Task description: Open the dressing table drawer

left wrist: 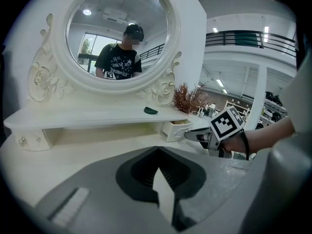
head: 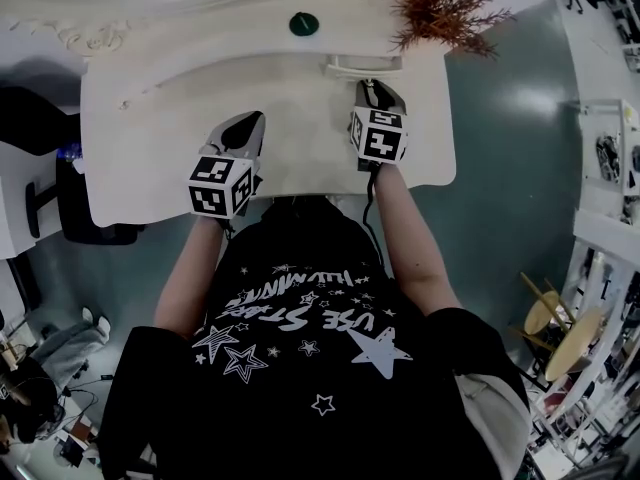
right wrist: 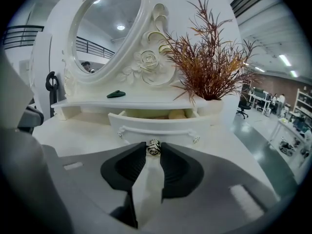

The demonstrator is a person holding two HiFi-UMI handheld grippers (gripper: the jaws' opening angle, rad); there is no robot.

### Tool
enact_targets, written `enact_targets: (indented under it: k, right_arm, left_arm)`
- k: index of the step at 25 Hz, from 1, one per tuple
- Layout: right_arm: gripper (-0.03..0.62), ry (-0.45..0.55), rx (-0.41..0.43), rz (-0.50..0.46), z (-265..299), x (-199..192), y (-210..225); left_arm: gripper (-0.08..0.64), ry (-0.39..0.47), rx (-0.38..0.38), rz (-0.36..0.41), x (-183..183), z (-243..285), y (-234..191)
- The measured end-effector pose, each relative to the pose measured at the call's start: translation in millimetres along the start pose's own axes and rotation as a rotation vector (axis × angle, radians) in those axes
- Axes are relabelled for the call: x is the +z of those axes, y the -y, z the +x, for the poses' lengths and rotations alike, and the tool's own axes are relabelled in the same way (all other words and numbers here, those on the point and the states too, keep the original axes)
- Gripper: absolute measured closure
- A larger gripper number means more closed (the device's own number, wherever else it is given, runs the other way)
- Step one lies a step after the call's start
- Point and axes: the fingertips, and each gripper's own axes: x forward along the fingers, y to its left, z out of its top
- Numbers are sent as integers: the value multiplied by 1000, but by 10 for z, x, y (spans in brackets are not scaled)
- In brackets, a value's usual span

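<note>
Smooth white paintwork, matt grey plastic

The dressing table (head: pixel 150 118) and its drawer (right wrist: pixel 156 125) have a smooth, satin white painted finish with carved relief. The drawer knob (right wrist: pixel 154 147) looks like patterned, shiny metal. The mirror (left wrist: pixel 119 38) is glossy glass. The left gripper (left wrist: pixel 157 150) and the right gripper (right wrist: pixel 154 152) are matt grey plastic with dark ribbed pads (right wrist: pixel 178 167). The dried plant (right wrist: pixel 209 67) is rough and brittle-looking, and the floor (head: pixel 500 168) is glossy.

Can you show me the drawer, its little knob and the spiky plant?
drawer (right wrist: pixel 161 123): right gripper view, the middle of its white front panel.
knob (right wrist: pixel 153 147): right gripper view, its small round head.
spiky plant (right wrist: pixel 209 69): right gripper view, the middle of its reddish-brown twigs.
</note>
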Motion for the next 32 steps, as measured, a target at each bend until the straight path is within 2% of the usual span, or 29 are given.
enact_targets:
  k: [32]
  right_arm:
    - [469, -8, -13, 13, -321, -242, -11]
  left_arm:
    - [558, 6, -20, 0, -19, -77, 154]
